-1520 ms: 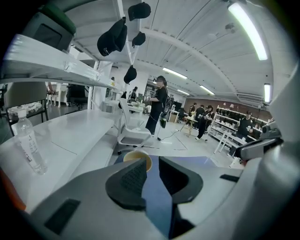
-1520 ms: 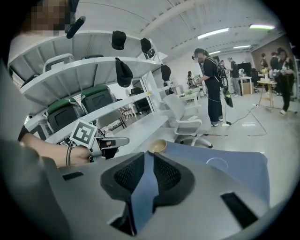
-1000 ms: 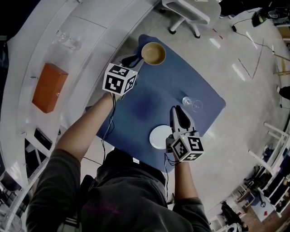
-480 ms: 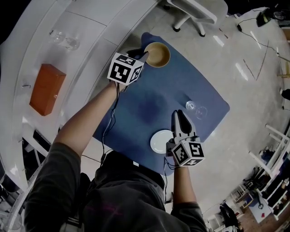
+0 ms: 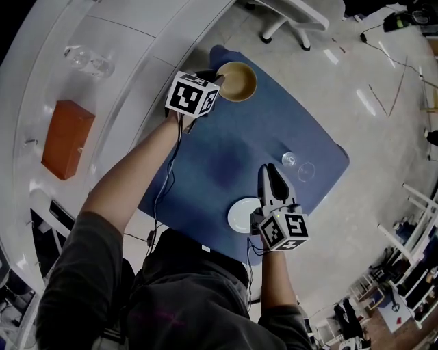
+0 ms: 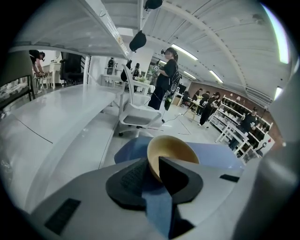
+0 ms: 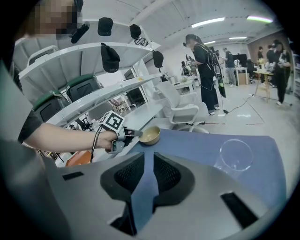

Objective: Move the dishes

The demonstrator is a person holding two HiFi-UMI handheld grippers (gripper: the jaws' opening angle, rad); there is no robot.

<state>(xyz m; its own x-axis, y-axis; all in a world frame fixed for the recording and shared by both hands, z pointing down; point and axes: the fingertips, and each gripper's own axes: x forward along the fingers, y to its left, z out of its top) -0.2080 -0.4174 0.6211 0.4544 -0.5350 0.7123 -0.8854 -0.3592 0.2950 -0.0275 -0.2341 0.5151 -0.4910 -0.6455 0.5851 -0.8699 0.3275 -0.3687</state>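
A tan bowl (image 5: 237, 81) (image 6: 174, 151) sits at the far corner of the blue mat (image 5: 226, 154). My left gripper (image 5: 216, 78) (image 6: 153, 168) is shut on its near rim, one pad inside the bowl and one outside. A white plate (image 5: 240, 213) lies at the mat's near edge, partly under my right gripper (image 5: 268, 171) (image 7: 148, 157). That gripper hovers over the mat, its jaws a narrow slit apart with nothing between them. A clear glass (image 5: 296, 165) (image 7: 234, 155) rests on the mat just right of its tips.
A curved white counter (image 5: 102, 102) runs along the left, bearing an orange box (image 5: 66, 139) and clear glassware (image 5: 87, 60). A white office chair (image 5: 293, 17) stands beyond the mat. Several people stand far off in the room.
My left gripper has moved farther out and lower with the bowl in its jaws, toward the mat's far corner. The right gripper has hardly shifted.
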